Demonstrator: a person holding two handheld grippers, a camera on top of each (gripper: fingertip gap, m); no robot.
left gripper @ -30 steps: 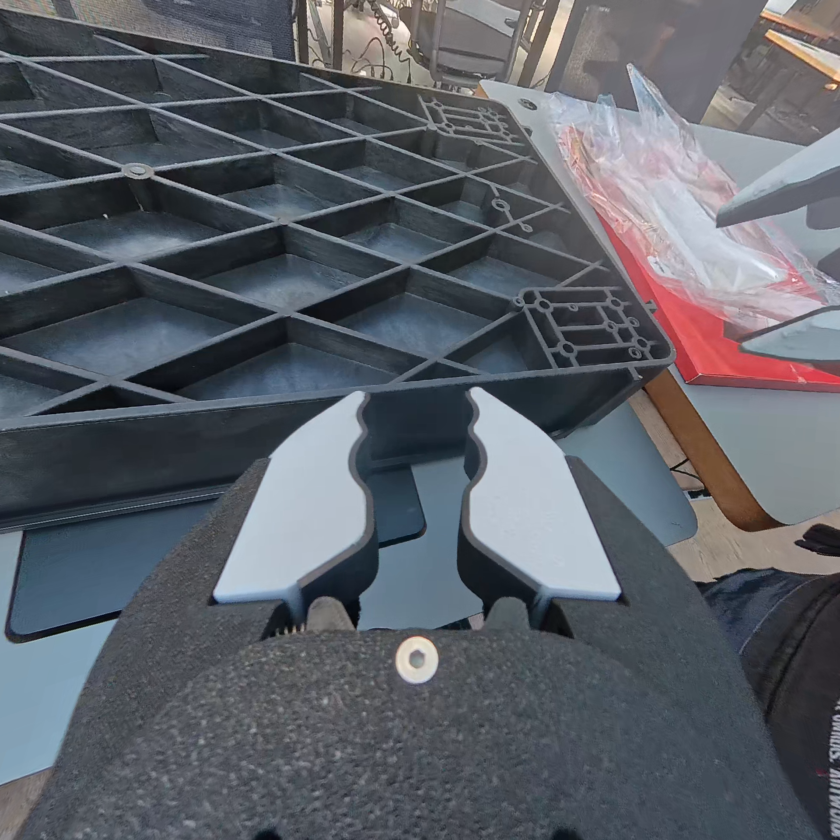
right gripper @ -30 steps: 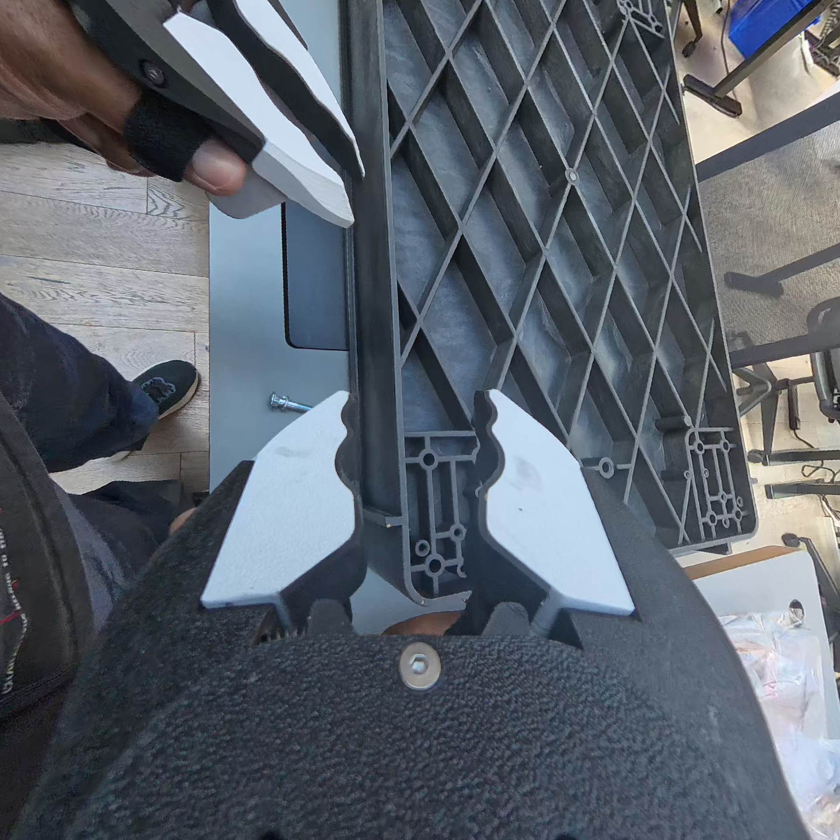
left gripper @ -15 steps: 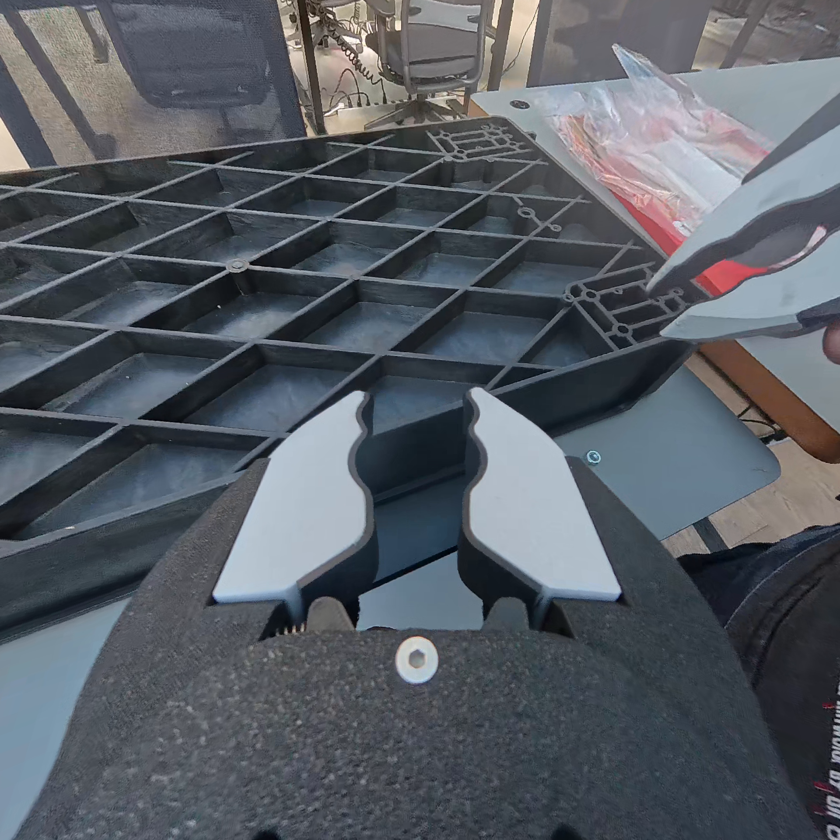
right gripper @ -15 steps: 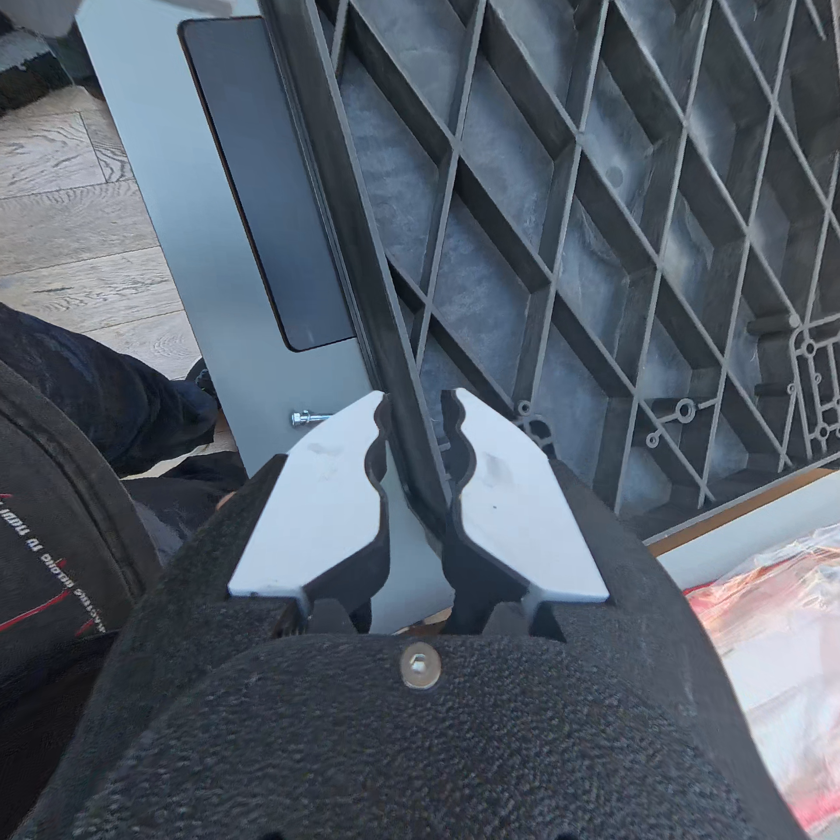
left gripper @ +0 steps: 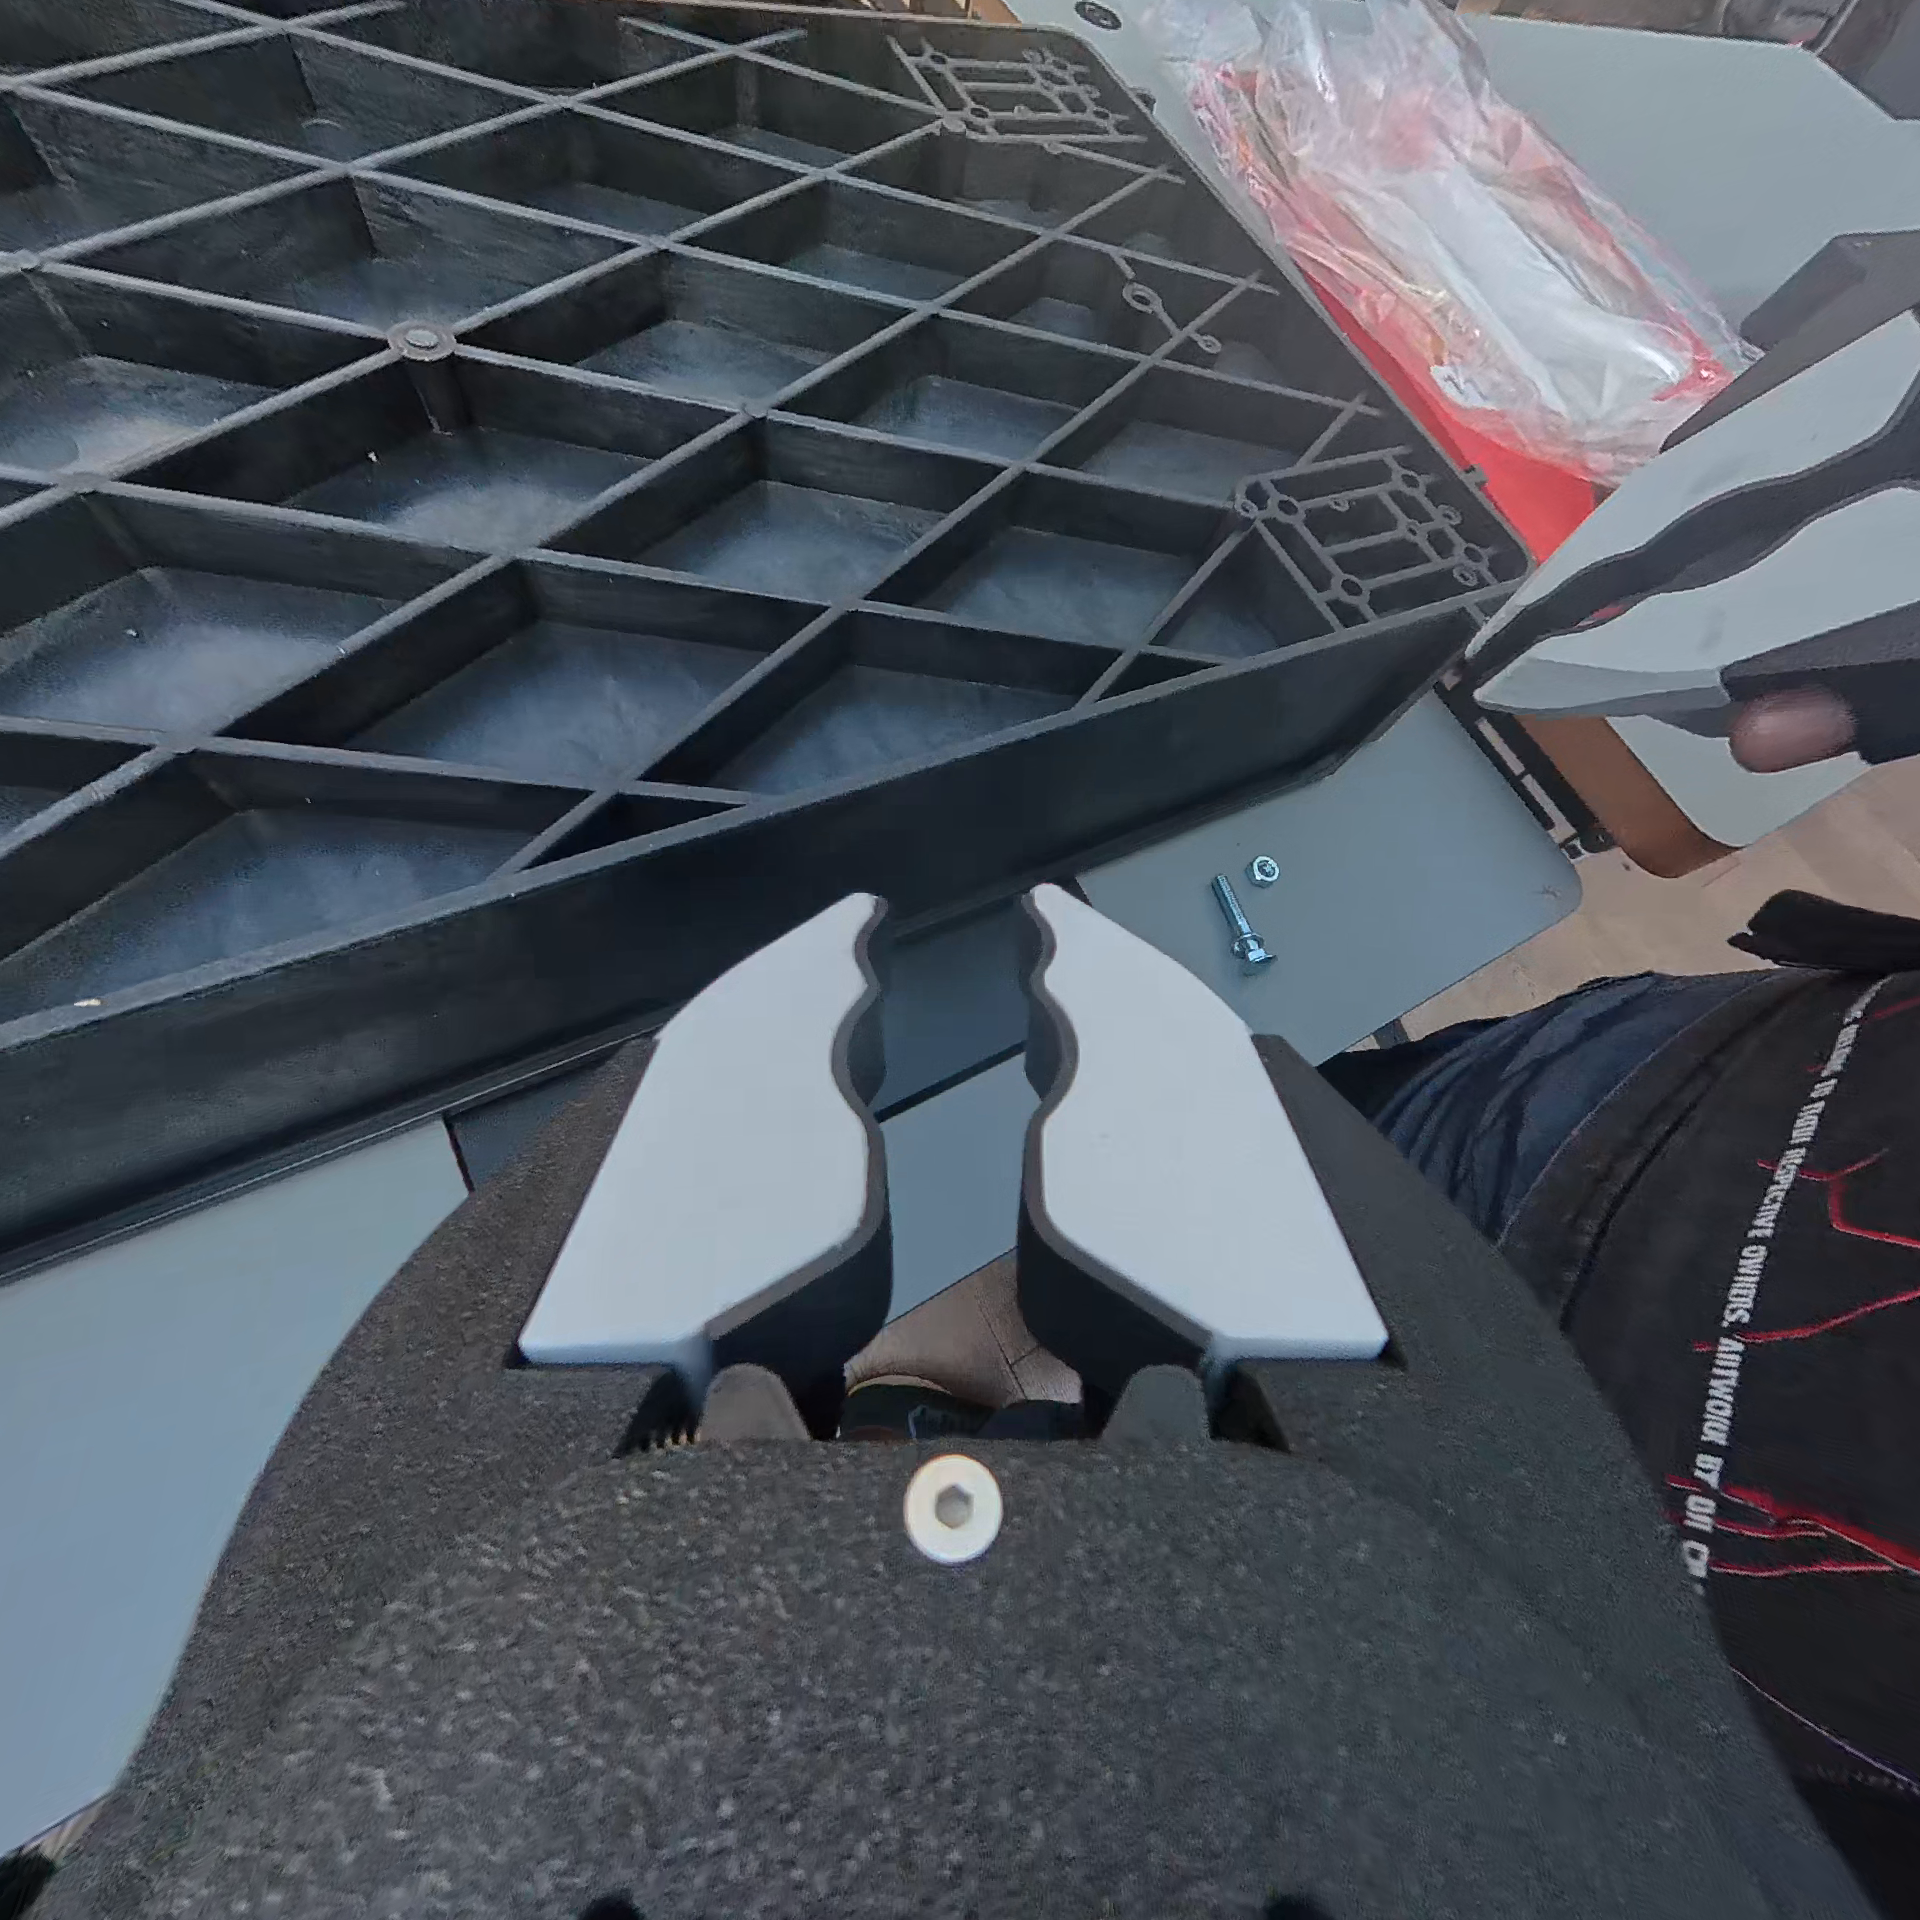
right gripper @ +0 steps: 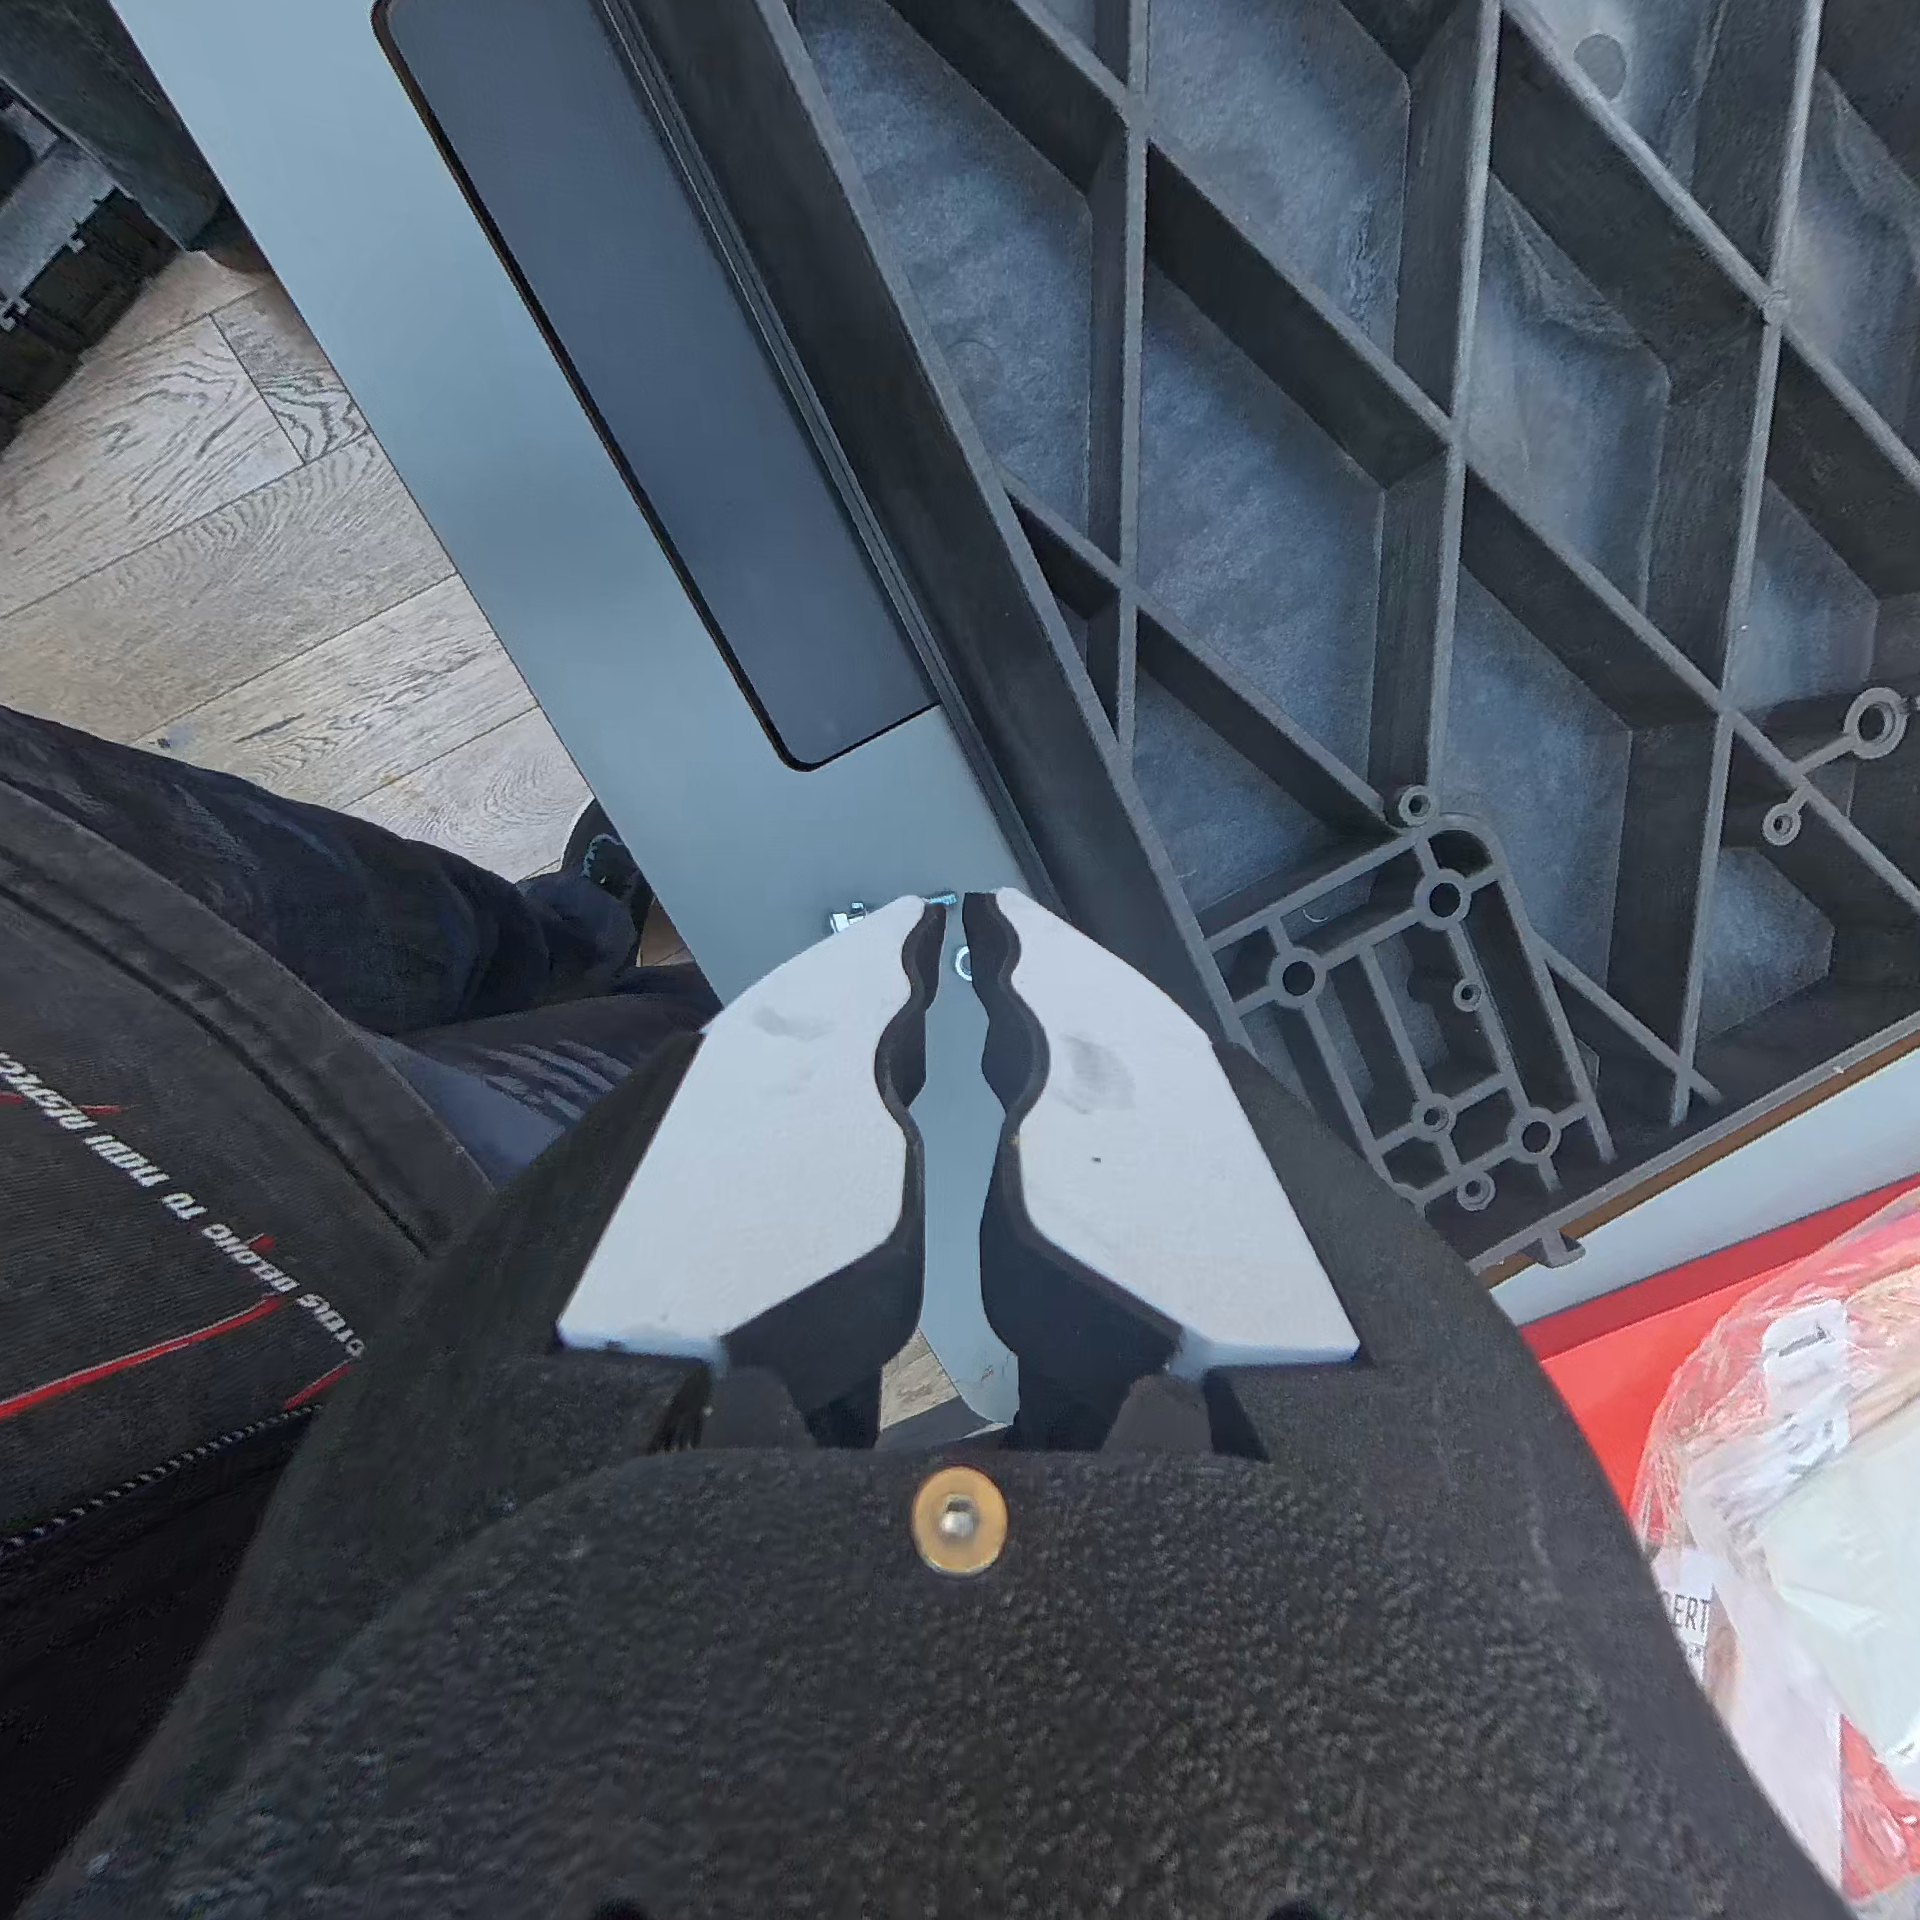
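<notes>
A large black ribbed plastic panel (left gripper: 644, 540) lies rib side up on a grey table (left gripper: 1382, 831). My left gripper (left gripper: 956, 906) is open and empty, with its tips just in front of the panel's near side wall. My right gripper (right gripper: 945, 906) is almost fully shut and holds nothing. It hovers over the table beside the panel's corner (right gripper: 1392, 1039). It also shows in the left wrist view (left gripper: 1704, 592) at the right. A small bolt (left gripper: 1242, 925) and a nut (left gripper: 1262, 868) lie on the table below it. In the right wrist view the nut (right gripper: 962, 962) shows between the fingers.
A red board (left gripper: 1527, 488) with a clear plastic bag (left gripper: 1455, 229) on it lies on the table to the right of the panel. A dark flat mat (right gripper: 675, 416) sticks out from under the panel. The person's dark clothing (right gripper: 156, 1195) and the wooden floor (right gripper: 208, 520) lie past the table edge. The left gripper's tips are roughly 20 centimetres from the right gripper's.
My right gripper let go of the panel's edge, drew back past the corner and closed further. The bolt and nut came into the left wrist view. My left gripper stayed open.
</notes>
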